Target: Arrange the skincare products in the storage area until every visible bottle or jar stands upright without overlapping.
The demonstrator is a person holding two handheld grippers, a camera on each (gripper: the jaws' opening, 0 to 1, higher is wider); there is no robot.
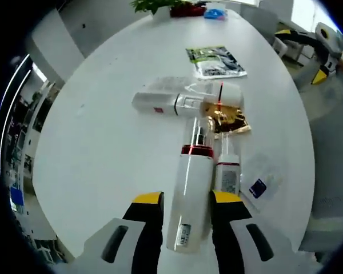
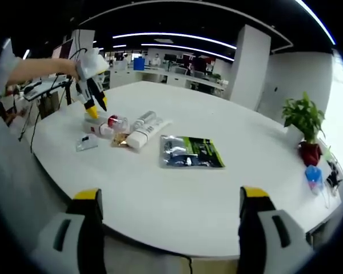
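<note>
The left gripper (image 1: pixel 186 214) has its yellow-tipped jaws apart on either side of a tall white bottle (image 1: pixel 191 194) that lies flat on the white worktop (image 1: pixel 103 148), well in from its curved edge. Whether the pads actually touch the bottle's sides I cannot tell; no squeeze shows. The bottle has a red collar and a clear cap (image 1: pixel 199 134) at its far end. Just beside it lies a smaller white bottle (image 1: pixel 227 171), and across their tops a white tube (image 1: pixel 160 103) and a jar with a gold label (image 1: pixel 226 108) lie close together.

The tall bottle looks like rigid, smooth plastic: light, stiff, and likely to slip under hard pads. Its clear cap seems the fragile part. A hold on the white body, below the collar, should let it tip upright.

The right gripper (image 2: pixel 166 208) hangs wide open near the worktop's near edge, holding nothing, with a green-and-black sachet (image 2: pixel 191 153) ahead of it.
</note>
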